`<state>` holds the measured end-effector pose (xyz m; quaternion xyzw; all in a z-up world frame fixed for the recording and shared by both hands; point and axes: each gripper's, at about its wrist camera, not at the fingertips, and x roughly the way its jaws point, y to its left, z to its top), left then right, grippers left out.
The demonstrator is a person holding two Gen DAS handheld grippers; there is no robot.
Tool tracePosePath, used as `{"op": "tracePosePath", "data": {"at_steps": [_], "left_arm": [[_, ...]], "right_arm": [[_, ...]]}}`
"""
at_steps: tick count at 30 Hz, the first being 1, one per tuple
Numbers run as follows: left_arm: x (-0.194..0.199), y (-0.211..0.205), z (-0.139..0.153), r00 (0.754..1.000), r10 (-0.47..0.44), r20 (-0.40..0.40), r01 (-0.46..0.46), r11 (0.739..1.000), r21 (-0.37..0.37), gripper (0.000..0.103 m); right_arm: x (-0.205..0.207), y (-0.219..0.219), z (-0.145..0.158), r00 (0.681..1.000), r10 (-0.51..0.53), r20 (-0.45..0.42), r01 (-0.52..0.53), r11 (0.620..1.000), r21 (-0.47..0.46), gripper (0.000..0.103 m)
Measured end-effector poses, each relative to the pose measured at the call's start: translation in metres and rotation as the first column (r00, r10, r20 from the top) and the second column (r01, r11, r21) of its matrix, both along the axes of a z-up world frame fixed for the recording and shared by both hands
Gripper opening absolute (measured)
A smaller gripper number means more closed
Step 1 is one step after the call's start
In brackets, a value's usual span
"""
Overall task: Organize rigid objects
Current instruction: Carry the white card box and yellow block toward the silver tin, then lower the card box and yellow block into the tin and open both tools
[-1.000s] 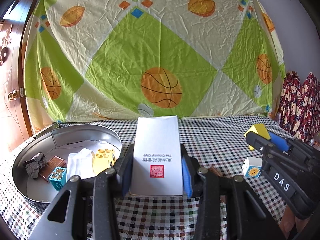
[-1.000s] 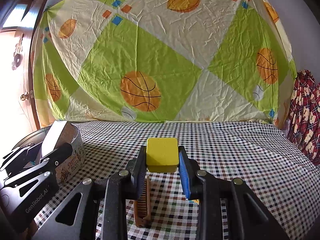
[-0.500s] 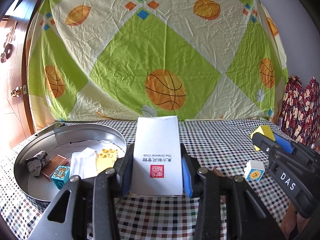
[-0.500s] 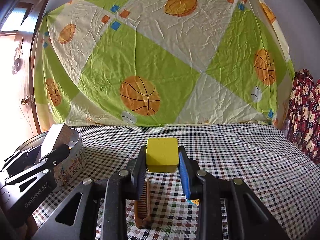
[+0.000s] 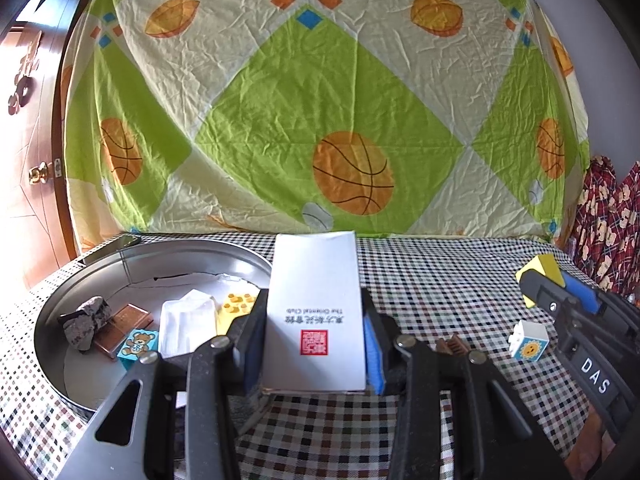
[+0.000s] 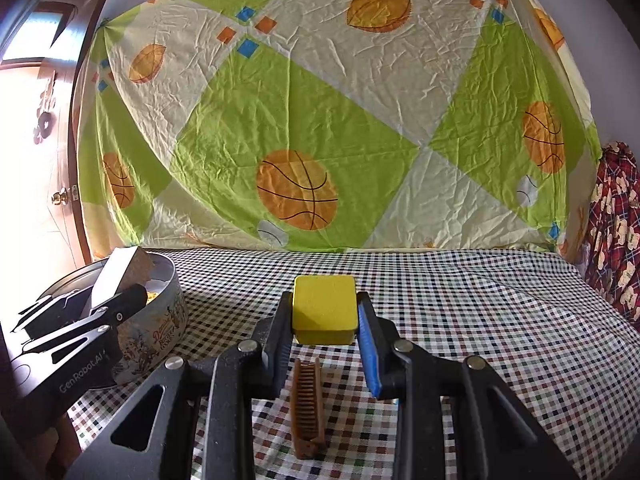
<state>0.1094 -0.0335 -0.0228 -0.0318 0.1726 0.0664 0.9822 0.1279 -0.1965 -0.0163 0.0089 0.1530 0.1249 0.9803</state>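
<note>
Drifted slightly rightward since a second ago: left gripper (image 5: 314, 336), clamped on white box (image 5: 315, 312) beside round tin (image 5: 52, 320). Hides part of yellow brick (image 5: 236, 306) in tin; also inside: rock (image 5: 84, 322), bear block (image 5: 138, 344), brown tile (image 5: 124, 324). Right gripper (image 6: 325, 320) clamped on yellow block (image 6: 324, 308), above half-hidden comb (image 6: 307, 404).

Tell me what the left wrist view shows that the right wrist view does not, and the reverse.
Only the left wrist view shows the tin's contents: a grey stone, a teddy-bear block and a white packet, plus a sun block on the table. Only the right wrist view shows the tin's printed outer wall and the full brown comb. Both show the white box in the left tongs, the yellow block in the right tongs, and the checkered cloth.
</note>
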Motion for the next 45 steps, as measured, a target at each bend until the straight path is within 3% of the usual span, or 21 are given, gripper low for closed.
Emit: {"op": "tracePosePath", "data": {"at_steps": [45], "left_arm": [[-0.021, 0.086, 0.0, 0.988, 0.15, 0.023, -0.149, 0.989, -0.015, 0.04]], "right_arm": [[-0.006, 0.102, 0.0, 0.98, 0.199, -0.028, -0.2, 0.979, -0.044, 0.032]]}}
